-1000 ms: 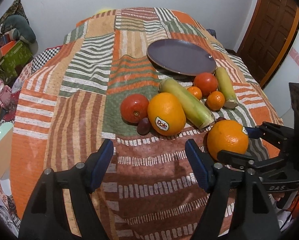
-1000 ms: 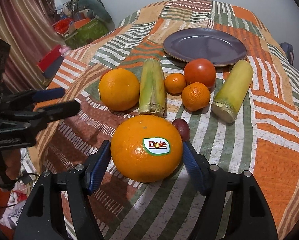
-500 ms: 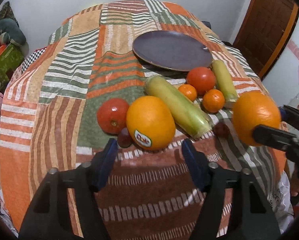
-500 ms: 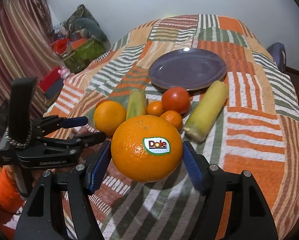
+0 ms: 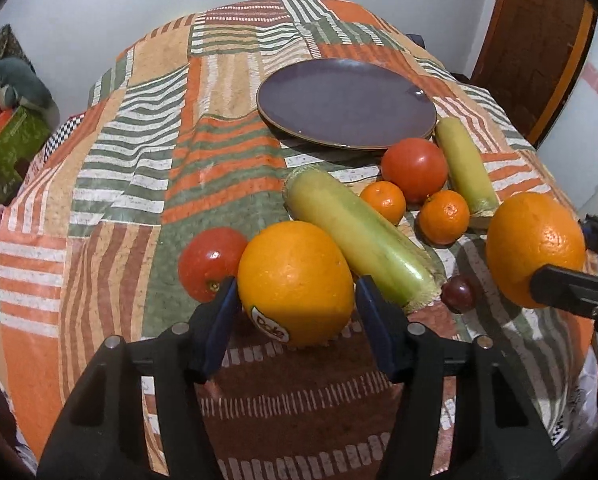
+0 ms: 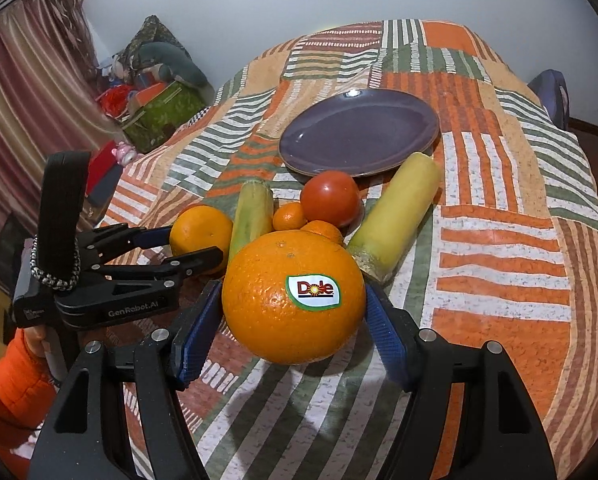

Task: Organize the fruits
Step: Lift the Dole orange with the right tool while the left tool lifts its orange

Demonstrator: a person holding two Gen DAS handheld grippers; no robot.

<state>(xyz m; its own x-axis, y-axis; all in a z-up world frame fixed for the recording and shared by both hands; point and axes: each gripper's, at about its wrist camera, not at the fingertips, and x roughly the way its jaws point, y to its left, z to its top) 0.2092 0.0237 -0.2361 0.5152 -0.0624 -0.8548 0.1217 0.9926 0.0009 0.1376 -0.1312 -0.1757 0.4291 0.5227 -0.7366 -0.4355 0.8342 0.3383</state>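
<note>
My right gripper (image 6: 295,316) is shut on a large orange (image 6: 293,296) with a Dole sticker and holds it above the cloth; it also shows at the right of the left wrist view (image 5: 535,248). My left gripper (image 5: 295,304) has its jaws around a second Dole orange (image 5: 295,284) that rests on the cloth; I cannot tell whether the pads press on it. Behind lie two red tomatoes (image 5: 213,268) (image 5: 414,170), two mandarins (image 5: 383,202) (image 5: 444,216), two green-yellow stalks (image 5: 359,236) (image 5: 465,168) and a dark grape (image 5: 458,294). An empty purple plate (image 5: 347,104) sits further back.
The patchwork cloth (image 5: 147,168) covers a round table. Bags and boxes (image 6: 159,96) stand on the floor at the left by a striped curtain. A wooden door (image 5: 539,40) is at the right.
My right gripper has lifted its orange off the cloth and raised it. My left gripper has moved forward until its jaws flank the second orange.
</note>
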